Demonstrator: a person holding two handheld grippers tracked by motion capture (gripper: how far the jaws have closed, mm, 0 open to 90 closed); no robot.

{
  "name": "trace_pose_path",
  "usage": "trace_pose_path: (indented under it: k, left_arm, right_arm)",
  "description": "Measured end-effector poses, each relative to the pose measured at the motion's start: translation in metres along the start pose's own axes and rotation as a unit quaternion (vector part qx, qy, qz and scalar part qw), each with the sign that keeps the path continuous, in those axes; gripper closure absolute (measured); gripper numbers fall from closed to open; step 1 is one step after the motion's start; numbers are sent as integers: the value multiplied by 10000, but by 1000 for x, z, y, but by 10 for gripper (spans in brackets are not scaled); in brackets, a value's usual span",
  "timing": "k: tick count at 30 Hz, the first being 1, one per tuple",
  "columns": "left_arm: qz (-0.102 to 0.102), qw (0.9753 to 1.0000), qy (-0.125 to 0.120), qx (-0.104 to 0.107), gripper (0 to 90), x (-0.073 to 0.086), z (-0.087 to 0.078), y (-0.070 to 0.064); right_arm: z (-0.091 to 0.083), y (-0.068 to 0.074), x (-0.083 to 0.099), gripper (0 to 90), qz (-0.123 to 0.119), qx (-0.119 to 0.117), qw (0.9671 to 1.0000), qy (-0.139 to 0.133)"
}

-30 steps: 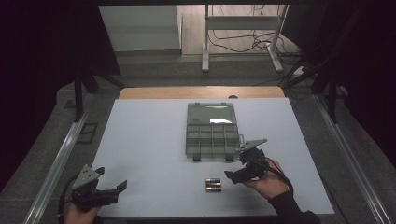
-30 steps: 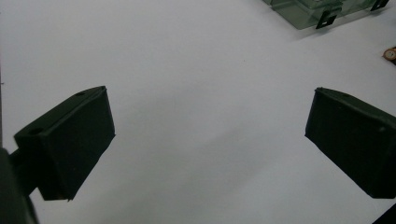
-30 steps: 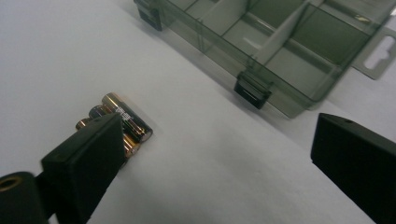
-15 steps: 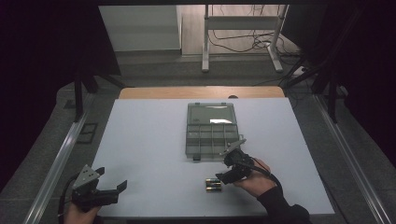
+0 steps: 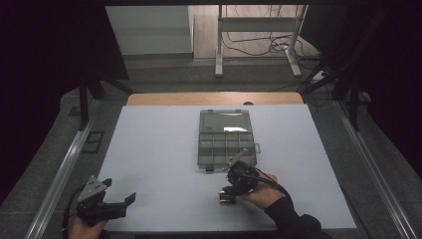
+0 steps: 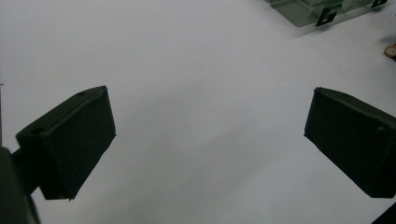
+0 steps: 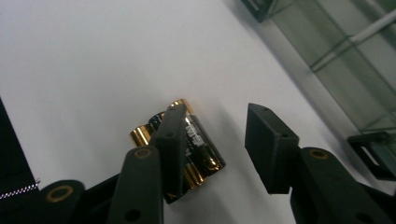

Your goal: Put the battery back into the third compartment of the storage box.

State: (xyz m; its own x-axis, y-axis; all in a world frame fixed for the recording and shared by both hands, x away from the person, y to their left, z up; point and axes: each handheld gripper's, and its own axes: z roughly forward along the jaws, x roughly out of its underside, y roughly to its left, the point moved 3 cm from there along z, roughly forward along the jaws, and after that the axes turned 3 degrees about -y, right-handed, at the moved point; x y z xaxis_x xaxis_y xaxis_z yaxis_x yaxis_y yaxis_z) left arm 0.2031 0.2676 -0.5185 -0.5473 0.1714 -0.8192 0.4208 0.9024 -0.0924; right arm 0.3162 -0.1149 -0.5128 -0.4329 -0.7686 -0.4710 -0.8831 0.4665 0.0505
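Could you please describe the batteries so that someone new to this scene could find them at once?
On the white table, find the clear compartment box at its middle. Just nearside of it, under the right gripper, lie the batteries: short black-and-gold cylinders side by side, the one loose item there.

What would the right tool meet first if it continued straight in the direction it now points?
Most likely the batteries on the white table. The right tool stands open just above them, one jaw already overlapping the pack; depth is unclear.
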Motion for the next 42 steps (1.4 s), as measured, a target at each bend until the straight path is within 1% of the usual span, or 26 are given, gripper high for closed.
trace_pose_path:
  k: [1, 7, 9, 10, 11, 13, 14, 17, 19, 21, 23, 24, 25, 26, 29, 30, 33, 34, 35, 40, 42]
  left_arm:
    - [1, 10000, 2, 1, 23, 0, 0, 0]
    - [21, 10000, 6, 4, 23, 0, 0, 0]
    - [22, 10000, 4, 5, 23, 0, 0, 0]
    - [20, 10000, -1, 5, 23, 0, 0, 0]
    - [20, 10000, -1, 5, 23, 0, 0, 0]
    - [20, 10000, -10, 2, 23, 0, 0, 0]
    - [15, 10000, -14, 5, 23, 0, 0, 0]
    - [10, 10000, -17, 9, 23, 0, 0, 0]
    - [15, 10000, -16, 10, 23, 0, 0, 0]
    - [21, 10000, -6, 10, 23, 0, 0, 0]
    - [22, 10000, 5, 10, 23, 0, 0, 0]
    - [7, 10000, 23, 5, 23, 0, 0, 0]
    - [7, 10000, 23, 5, 23, 0, 0, 0]
    - [-13, 10000, 33, -3, 23, 0, 1, 0]
    - [-26, 10000, 32, -3, 23, 0, 1, 0]
    - [-28, 10000, 31, -4, 23, 0, 1, 0]
    - [-27, 10000, 32, -4, 23, 0, 1, 0]
    - [-29, 10000, 28, -3, 23, 0, 1, 0]
    - [-34, 10000, 28, -3, 23, 0, 1, 0]
    - [-32, 10000, 29, -4, 23, 0, 1, 1]
    - [-35, 10000, 27, -2, 24, 0, 1, 1]
  right_arm:
    - [2, 0, 0, 609, -27, -33, 10000, 36]
    - [9, 0, -1, 649, -124, -54, 9998, 143]
    - [12, -1, 0, 681, -143, -84, 9997, 177]
    - [16, -2, 0, 695, -210, -38, 9995, 230]
    - [16, -2, 0, 695, -210, -38, 9995, 230]
    - [20, -3, 1, 746, -262, -27, 9992, 305]
    - [20, -3, 1, 760, -323, 9, 9990, 294]
    - [19, -3, 1, 768, -370, 29, 9989, 301]
    - [18, -2, 2, 768, -398, 100, 9988, 264]
    - [11, -3, 1, 769, -402, 165, 9991, 30]
    - [9, -4, 1, 768, -378, 172, 9991, -23]
    - [3, -6, 1, 769, -239, 150, 9995, -149]
    - [3, -6, 1, 769, -239, 150, 9995, -149]
    - [0, -9, 2, 769, -162, 138, 9996, -199]
    - [-2, -10, 2, 769, -110, 136, 9996, -238]
    - [-5, -12, 1, 769, -50, 123, 9994, -316]
    - [-8, -14, 0, 769, -19, 126, 9992, -369]
    - [-12, -16, -1, 769, 55, 106, 9989, -460]
    - [-12, -16, -1, 769, 55, 106, 9989, -460]
    - [-18, -22, -3, 769, 122, 197, 9980, -583]
    - [-22, -29, -6, 769, 171, 260, 9972, -678]
